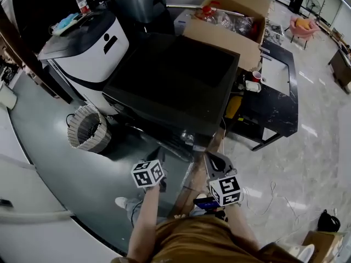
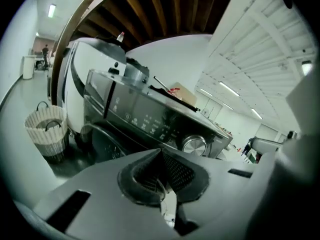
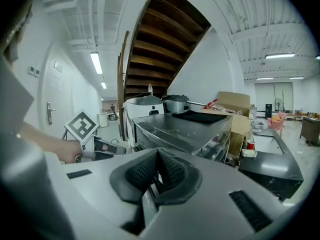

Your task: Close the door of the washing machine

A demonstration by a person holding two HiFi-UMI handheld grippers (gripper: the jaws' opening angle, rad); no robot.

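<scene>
Our left gripper [image 2: 161, 176] and right gripper [image 3: 156, 176] — both with jaws pressed together, nothing between — hover at the front edge of the dark grey, box-shaped washing machine [image 1: 175, 75].

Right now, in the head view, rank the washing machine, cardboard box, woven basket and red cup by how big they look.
1. washing machine
2. cardboard box
3. woven basket
4. red cup
No two look alike in size.

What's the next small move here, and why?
Likely ease the left gripper forward onto the washing machine door and press: its jaws are shut on nothing, the door's round front lies just ahead, and I can't tell it's latched.
</scene>
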